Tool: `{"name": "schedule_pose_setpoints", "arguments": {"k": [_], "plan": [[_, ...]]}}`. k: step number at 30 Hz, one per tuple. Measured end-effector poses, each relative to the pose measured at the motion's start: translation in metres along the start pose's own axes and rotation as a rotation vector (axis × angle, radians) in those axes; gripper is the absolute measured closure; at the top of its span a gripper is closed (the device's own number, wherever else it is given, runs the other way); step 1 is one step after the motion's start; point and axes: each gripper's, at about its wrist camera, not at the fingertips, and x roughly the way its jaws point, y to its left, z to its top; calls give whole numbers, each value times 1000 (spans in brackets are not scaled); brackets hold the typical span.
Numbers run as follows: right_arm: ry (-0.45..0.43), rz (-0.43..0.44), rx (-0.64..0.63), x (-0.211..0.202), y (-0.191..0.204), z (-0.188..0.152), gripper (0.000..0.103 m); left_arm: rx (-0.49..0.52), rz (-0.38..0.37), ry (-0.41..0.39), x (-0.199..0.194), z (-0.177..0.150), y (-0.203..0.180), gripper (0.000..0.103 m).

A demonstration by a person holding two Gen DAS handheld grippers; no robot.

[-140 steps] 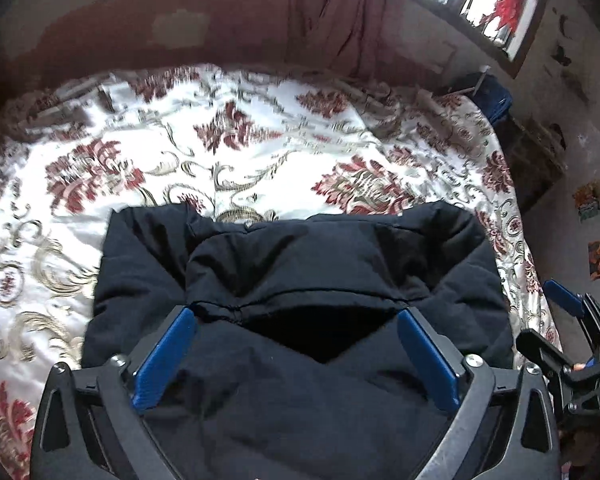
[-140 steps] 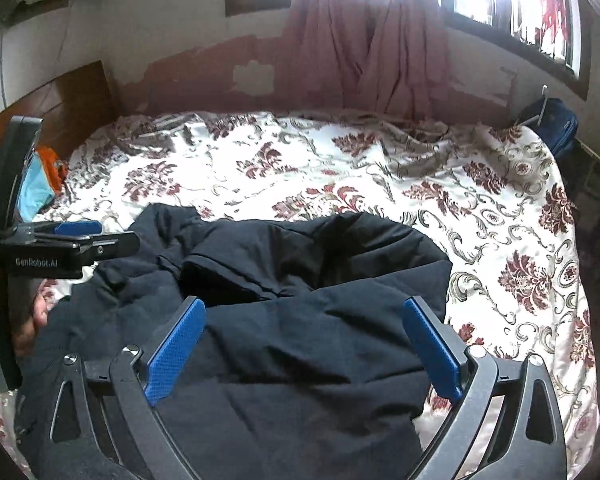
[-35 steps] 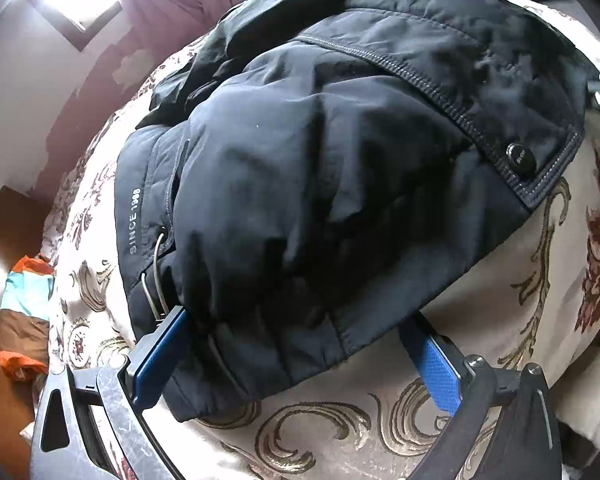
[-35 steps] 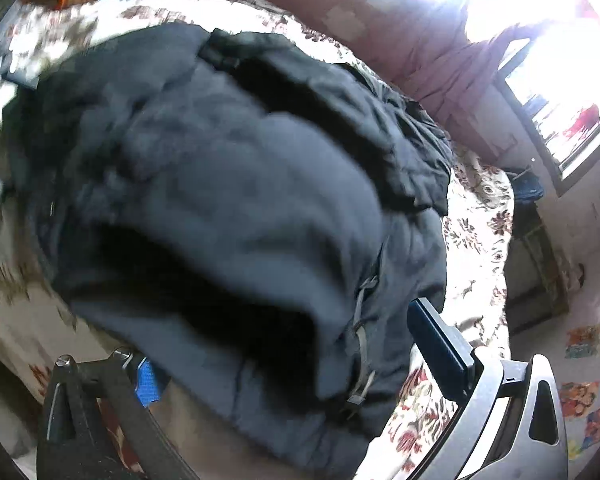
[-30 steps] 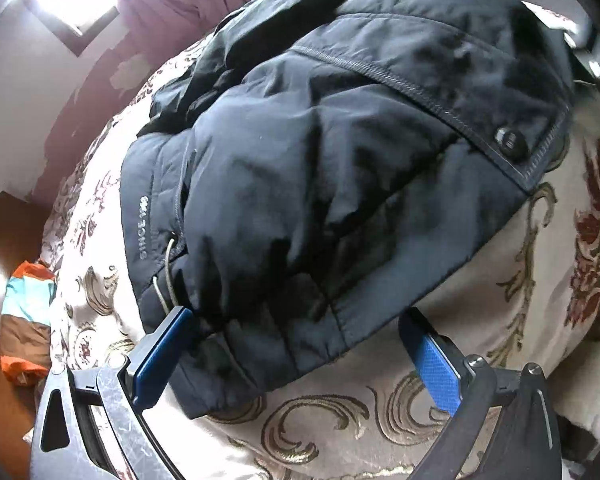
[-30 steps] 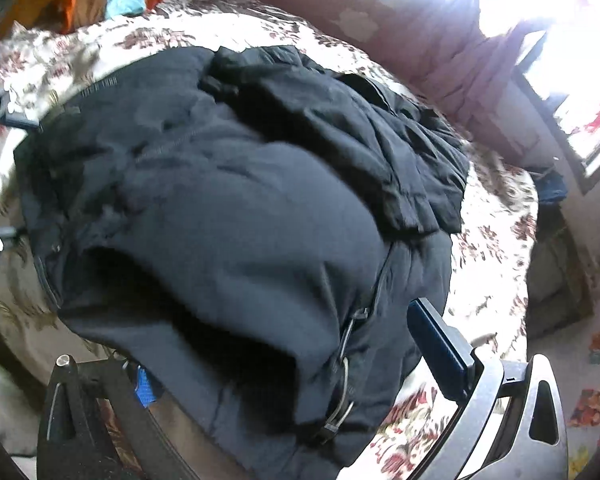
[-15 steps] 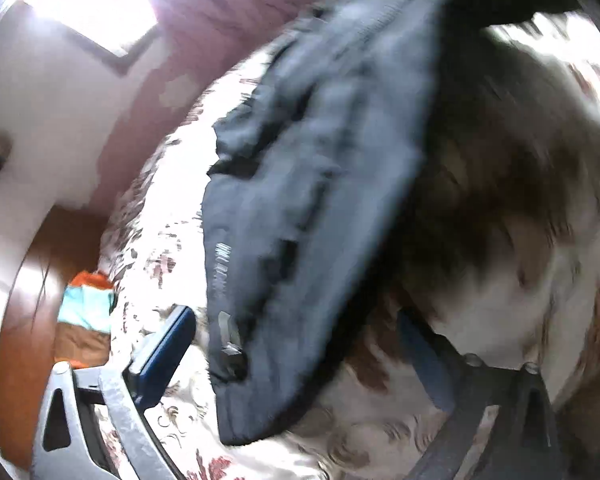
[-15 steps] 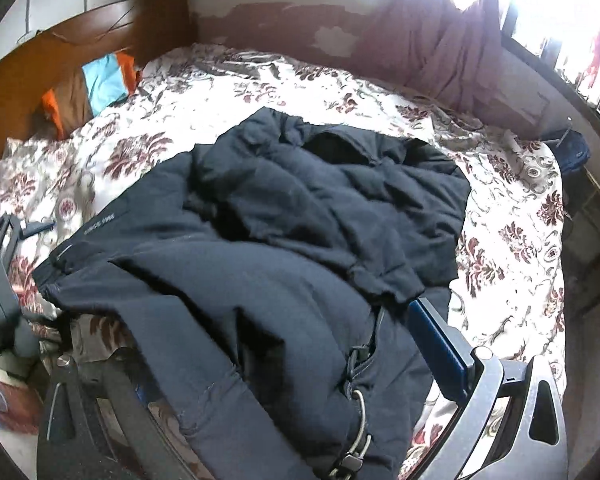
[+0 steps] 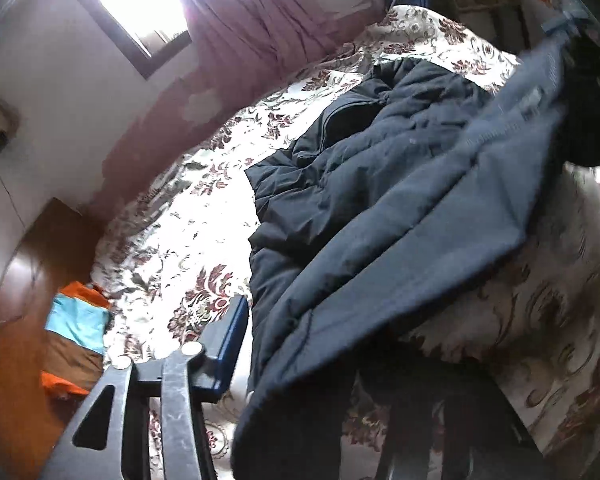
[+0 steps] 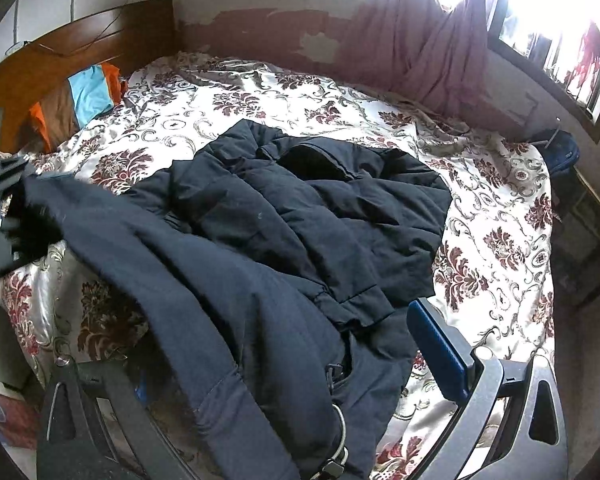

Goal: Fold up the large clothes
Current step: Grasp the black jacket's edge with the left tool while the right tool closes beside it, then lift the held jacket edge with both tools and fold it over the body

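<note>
A dark navy padded jacket (image 10: 300, 220) lies on the bed, and its near hem is raised off the cover. In the left wrist view my left gripper (image 9: 300, 344) has its jaws closing on that hem. The blue left pad (image 9: 224, 344) sits against the cloth, while the right finger is hidden under it. From the right wrist view, the left gripper (image 10: 4, 208) holds the hem's corner up at the far left. My right gripper (image 10: 280, 352) stands wide, the hem draped over its left finger and its blue right pad (image 10: 440, 344) bare. The right gripper (image 9: 560, 24) shows blurred at the top right.
The bed cover (image 10: 500, 240) is white with dark red flowers. A wooden headboard (image 10: 80, 40) rises at the back left, with a folded orange, blue and brown cloth (image 10: 84, 100) against it. Pink curtains (image 10: 420, 48) hang at the windows. A blue bag (image 10: 560, 152) sits beyond the bed.
Both grippers have risen and drawn back from the jacket, so more of the bed shows. The left jaws have narrowed onto the hem, which now hangs lifted between the two grippers.
</note>
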Motion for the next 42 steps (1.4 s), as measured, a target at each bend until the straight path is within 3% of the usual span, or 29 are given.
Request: {"name": "schedule_pose_setpoints", "arguments": {"k": [4,8,9,10,11,12,13,16,21,29,33,36,42], "plan": [[6,-7,-48,-6,3,-6,2,-40,-42,3,2,23,10,76],[57,-23,-79,-5,11,-23,5,-66,-84,3,8,45,18,82],[67,-2,-70,-5,11,-26,17,-72,-90,4,8,50,18,82],[72,20,-59,-6,11,-28,41,-73,-92,5,7,53,17,82],[77,53,-37,-6,11,-30,54,-71,-95,7,7,56,16,82],[76,81,-8,-8,12,-33,74,-64,-99,10,7,58,13,82],[74,86,-2,-9,15,-36,84,-57,-101,10,6,59,12,83],[76,119,12,-14,25,-47,93,-23,-114,5,0,54,4,88],[103,181,46,-21,33,-67,96,-86,-125,33,-16,26,4,90],[118,186,32,-54,45,-87,97,-167,-166,40,-45,-24,-2,95],[171,196,39,-75,55,-100,97,-148,-169,6,-69,-37,-5,95],[188,195,26,-93,63,-106,97,-151,-201,24,-84,-49,-6,95],[144,136,-23,-98,60,-95,97,-156,-242,55,-111,-65,1,95]]}}
